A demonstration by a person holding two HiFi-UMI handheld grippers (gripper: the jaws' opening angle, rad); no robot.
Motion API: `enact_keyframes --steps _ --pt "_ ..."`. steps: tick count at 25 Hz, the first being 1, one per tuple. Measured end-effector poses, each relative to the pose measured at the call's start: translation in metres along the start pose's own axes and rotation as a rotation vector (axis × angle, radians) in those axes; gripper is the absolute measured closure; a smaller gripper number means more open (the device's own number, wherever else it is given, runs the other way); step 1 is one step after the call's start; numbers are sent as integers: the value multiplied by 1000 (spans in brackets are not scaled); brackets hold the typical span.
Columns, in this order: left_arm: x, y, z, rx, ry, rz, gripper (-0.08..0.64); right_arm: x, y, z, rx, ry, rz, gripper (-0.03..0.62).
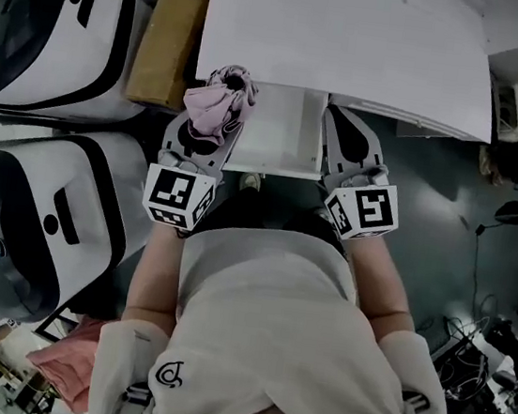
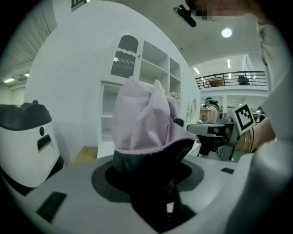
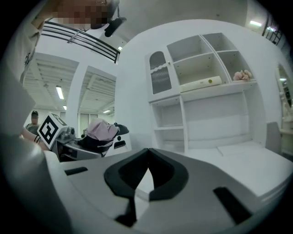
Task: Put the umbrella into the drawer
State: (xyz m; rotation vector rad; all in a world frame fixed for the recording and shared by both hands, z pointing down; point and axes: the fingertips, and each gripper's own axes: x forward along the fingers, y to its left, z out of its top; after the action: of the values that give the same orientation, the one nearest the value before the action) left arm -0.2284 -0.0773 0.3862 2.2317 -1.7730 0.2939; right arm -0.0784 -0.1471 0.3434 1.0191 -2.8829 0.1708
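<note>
1. The left gripper (image 1: 207, 133) is clamping its jaws on a folded pink fabric umbrella (image 2: 146, 119) with a dark underside, and the bundle is sticking up out of the jaws.
2. In the head view the umbrella is hanging over the left edge of the open white drawer (image 1: 278, 138), not yet lying inside it.
3. The right gripper (image 3: 147, 153) is holding its jaws together, tips touching, with nothing between them. It is hovering at the drawer's right edge.
4. The drawer is jutting out from under the flat white worktop (image 1: 356, 44).
5. A brown cardboard box (image 1: 169, 29) and two rounded white-and-black machines (image 1: 64, 34) are standing to the left, and a white shelving unit (image 3: 201, 77) is rising behind the worktop.
</note>
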Motion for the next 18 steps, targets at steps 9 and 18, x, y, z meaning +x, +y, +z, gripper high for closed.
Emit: enact_keyframes --steps 9,18 --pt "73 -6 -80 17 169 -217 331 4 -24 -50 44 49 -153 586" --pt "126 -33 -165 35 366 -345 330 2 -45 -101 106 117 -207 586"
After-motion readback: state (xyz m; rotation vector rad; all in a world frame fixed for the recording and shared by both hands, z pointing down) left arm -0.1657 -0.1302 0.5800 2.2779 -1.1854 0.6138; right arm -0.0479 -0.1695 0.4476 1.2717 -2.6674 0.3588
